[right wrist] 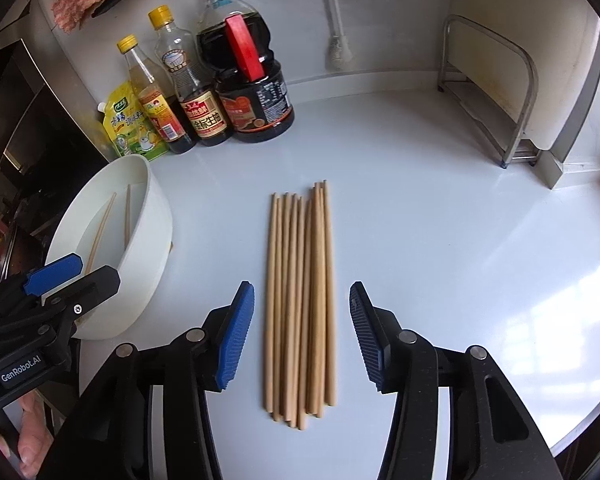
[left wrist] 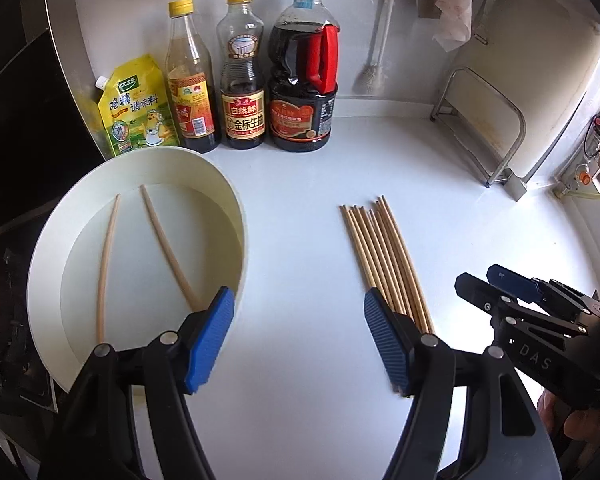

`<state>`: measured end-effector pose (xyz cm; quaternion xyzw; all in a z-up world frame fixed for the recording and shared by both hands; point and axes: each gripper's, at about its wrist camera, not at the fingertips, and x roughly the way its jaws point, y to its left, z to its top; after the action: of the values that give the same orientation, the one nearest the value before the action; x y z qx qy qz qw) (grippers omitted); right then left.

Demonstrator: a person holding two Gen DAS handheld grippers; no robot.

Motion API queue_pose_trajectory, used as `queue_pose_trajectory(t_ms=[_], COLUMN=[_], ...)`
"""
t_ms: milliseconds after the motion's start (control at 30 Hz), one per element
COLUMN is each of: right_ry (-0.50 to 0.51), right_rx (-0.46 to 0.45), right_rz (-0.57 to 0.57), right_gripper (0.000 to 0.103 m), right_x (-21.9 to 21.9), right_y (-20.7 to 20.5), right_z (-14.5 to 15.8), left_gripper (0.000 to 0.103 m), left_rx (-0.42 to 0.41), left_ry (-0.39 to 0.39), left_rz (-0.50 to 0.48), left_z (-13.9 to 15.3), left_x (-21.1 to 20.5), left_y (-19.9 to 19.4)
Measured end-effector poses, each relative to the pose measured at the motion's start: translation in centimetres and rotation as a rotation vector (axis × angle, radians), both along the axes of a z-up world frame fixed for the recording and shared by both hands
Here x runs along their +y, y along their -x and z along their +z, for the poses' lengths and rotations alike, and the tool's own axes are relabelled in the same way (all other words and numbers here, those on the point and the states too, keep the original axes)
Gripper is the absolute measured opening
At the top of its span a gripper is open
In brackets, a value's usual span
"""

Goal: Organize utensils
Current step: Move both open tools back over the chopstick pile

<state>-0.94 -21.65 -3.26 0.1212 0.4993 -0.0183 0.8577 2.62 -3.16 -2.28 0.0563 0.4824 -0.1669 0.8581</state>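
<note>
Loose bundle: a row of chopsticks [right wrist: 300, 300] is laid flat on the white counter [right wrist: 460, 240], tips far, butts near, sticks touching side by side. Alignment is judged to be for easy pickup, one or a few at a time.

Right gripper [right wrist: 302, 334]: held over the near end of the bundle, angled down, jaws apart with the sticks lying between them. Pads are not touching any stick; nothing gripped. Straddle position is judged as prep for a pinch.

Left gripper [left wrist: 300, 338]: jaws spread wide, empty. Left pad is seen over the bowl rim, right pad over the near-left edge of the bundle; whether that pad touches the sticks can't be told from the left wrist view.

Bowl [left wrist: 236, 208]: white, round, at left of the bundle, well apart from it. Contents: two chopsticks [left wrist: 140, 256], splayed in a V, near ends close together, far ends apart. Presumably the collecting vessel.

Sauce bottles [left wrist: 240, 72]: three plus a yellow pouch [left wrist: 136, 108], lined up at far left against the wall, clear of the work area.

Metal rack [right wrist: 492, 92]: far right, nothing seen in it.

Status (est.): two sticks sorted, majority still on counter.
</note>
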Motion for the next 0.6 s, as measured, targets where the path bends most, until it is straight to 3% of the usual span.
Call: queue_pose_trajectory(t_ms=[267, 600], right_ry=[0.017, 0.039], right_rx=[0.05, 0.098], right_rz=[0.0, 0.068], right_gripper=[0.049, 0.049], right_x=[-2.7, -3.1], right_y=[1.0, 0.3], right_z=[-3.0, -7.2], left_gripper=[0.068, 0.069], left_rx=[0.026, 0.051], left_ry=[0.008, -0.048], left_rz=[-0.002, 0.062], left_z=[-2.1, -5.9], left_x=[-2.7, -3.9], left_y=[1.2, 1.4])
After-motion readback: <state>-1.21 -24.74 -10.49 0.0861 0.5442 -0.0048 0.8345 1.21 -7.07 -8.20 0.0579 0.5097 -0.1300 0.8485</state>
